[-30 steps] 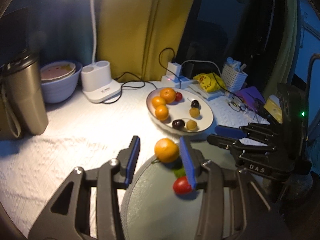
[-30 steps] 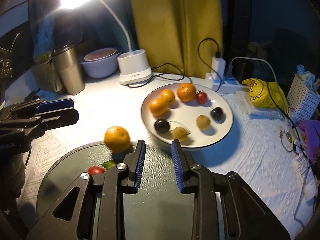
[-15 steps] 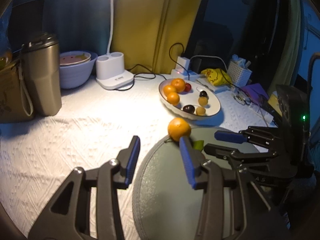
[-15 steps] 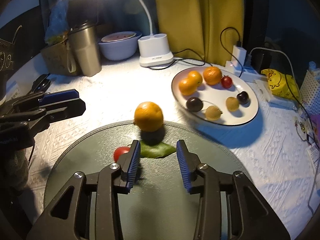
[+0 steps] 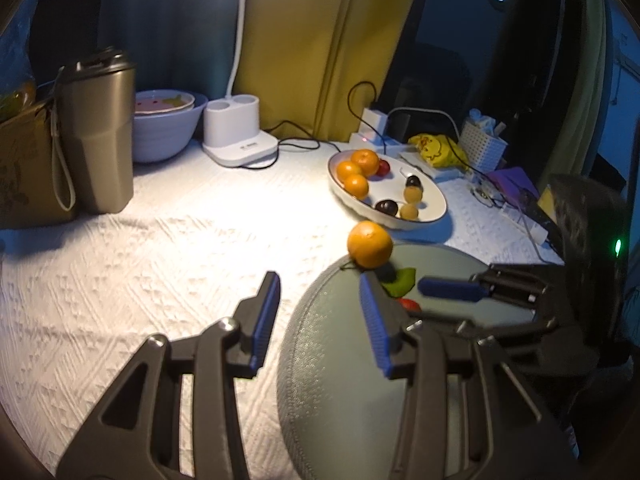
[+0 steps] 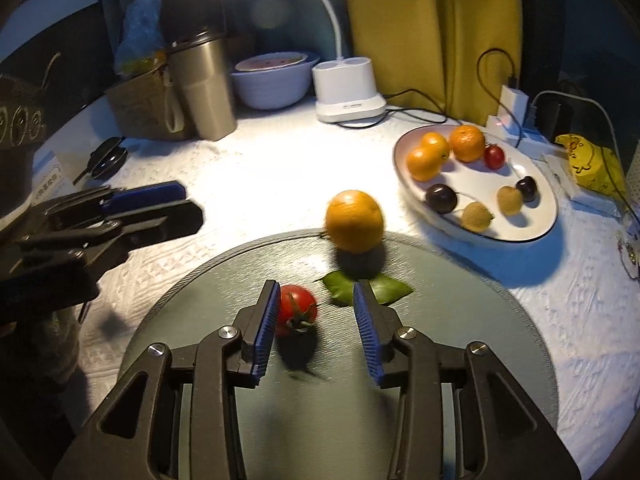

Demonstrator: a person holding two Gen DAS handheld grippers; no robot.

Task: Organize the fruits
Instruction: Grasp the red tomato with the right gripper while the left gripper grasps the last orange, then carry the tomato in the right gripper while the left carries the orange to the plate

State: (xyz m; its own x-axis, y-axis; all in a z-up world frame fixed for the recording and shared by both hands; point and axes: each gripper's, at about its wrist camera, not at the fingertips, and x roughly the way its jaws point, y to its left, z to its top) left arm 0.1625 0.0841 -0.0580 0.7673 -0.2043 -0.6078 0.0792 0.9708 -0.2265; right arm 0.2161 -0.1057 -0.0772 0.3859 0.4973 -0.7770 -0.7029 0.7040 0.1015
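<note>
A large orange (image 6: 354, 222) (image 5: 370, 245) rests on the far edge of a dark round tray (image 6: 460, 380) (image 5: 340, 392), with a green leaf (image 6: 386, 290) just in front of it. A red tomato (image 6: 298, 310) lies on the tray. My right gripper (image 6: 316, 300) is open above the tray; the tomato sits right by its left finger, and the right pad stands clear of it. My left gripper (image 5: 318, 292) is open and empty over the tray's left edge, short of the orange. A white oval plate (image 6: 554, 216) (image 5: 442, 210) holds oranges, a tomato, dark plums and brownish fruits.
A steel tumbler (image 5: 100, 140), a pale bowl (image 5: 168, 136) and a white lamp base (image 5: 238, 136) stand at the back left. Behind the plate are a power strip (image 6: 516, 120), cables, a yellow bag (image 6: 592, 160) and a white basket (image 5: 482, 146). White cloth covers the table.
Both grippers have drawn back from the orange, which now looks farther off. My right gripper's jaws stand a little wider, and the tomato now lies by its left finger.
</note>
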